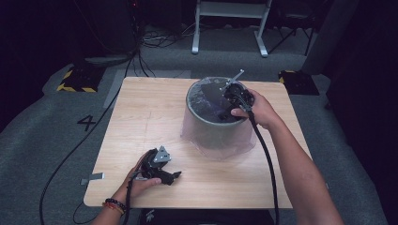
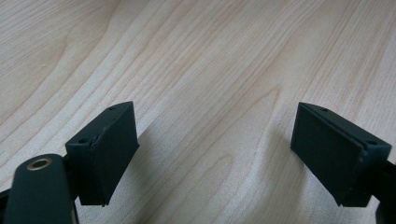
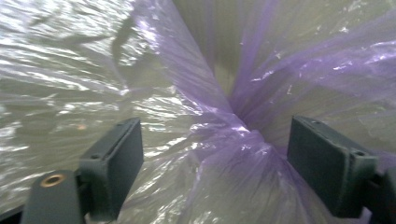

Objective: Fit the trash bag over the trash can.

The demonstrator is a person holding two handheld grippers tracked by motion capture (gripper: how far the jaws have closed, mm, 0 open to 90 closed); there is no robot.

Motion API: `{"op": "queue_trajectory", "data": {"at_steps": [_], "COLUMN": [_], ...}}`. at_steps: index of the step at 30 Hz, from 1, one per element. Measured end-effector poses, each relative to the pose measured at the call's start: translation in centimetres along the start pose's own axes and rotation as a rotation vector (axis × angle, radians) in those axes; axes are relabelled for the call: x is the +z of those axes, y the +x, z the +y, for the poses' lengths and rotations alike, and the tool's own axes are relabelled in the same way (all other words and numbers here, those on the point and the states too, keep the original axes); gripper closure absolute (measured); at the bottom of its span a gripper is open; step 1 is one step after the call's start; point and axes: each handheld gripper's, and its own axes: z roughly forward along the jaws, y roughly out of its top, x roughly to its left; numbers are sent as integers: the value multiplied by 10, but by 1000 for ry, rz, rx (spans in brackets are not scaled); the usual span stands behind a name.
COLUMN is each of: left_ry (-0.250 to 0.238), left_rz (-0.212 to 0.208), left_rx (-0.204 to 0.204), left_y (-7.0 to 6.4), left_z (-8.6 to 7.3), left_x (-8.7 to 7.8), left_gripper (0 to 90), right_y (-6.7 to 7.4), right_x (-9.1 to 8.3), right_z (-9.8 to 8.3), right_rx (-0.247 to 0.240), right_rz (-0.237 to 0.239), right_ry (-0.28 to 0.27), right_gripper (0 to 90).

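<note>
Purple translucent plastic bag (image 3: 224, 140) lines the round grey bin (image 1: 206, 123) and bunches between the right gripper (image 3: 215, 163), jaws spread and reaching inside. Left gripper (image 2: 215, 154) rests gaping on the pale wooden table (image 1: 141, 117); grey carpet (image 1: 42, 122) lies beyond.

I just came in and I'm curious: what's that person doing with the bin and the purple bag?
A person is fitting a thin see-through purple plastic bag into a round grey bin on the light wooden table. The right gripper reaches into the bin's top, jaws open with bunched bag between them, not pinched. The left gripper waits low over the bare table, jaws open and empty. The bag's edge hangs down outside the bin.
</note>
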Motion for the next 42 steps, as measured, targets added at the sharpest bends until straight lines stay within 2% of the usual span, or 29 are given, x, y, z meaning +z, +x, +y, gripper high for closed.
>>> {"op": "queue_trajectory", "data": {"at_steps": [5, 9, 15, 24, 30, 33, 39, 42], "left_ry": [-1, -1, -1, -1, -1, -1, -1, -1], "left_rz": [0, 0, 0, 0, 0, 0, 0, 0], "left_rx": [0, 0, 0, 0, 0, 0, 0, 0], "left_y": [0, 0, 0, 0, 0, 0, 0, 0], "left_z": [0, 0, 0, 0, 0, 0, 0, 0], "left_x": [0, 0, 0, 0, 0, 0, 0, 0], "left_gripper": [145, 145, 145, 145, 145, 145, 145, 145], "right_y": [-1, -1, -4, -6, -6, -6, -4, -1], "right_x": [-9, -14, -21, -28, -33, -38, -48, -53], "right_z": [-3, -4, -7, -10, -13, -14, -18, -21], "right_rx": [9, 6, 31, 34, 35, 19, 22, 7], "right_rz": [4, -7, -12, -36, -3, 0, 26, 33], "right_ry": [-70, -94, -162, -205, -264, -296, -339, -352], "right_gripper": [187, 183, 209, 210, 215, 215, 213, 208]}}
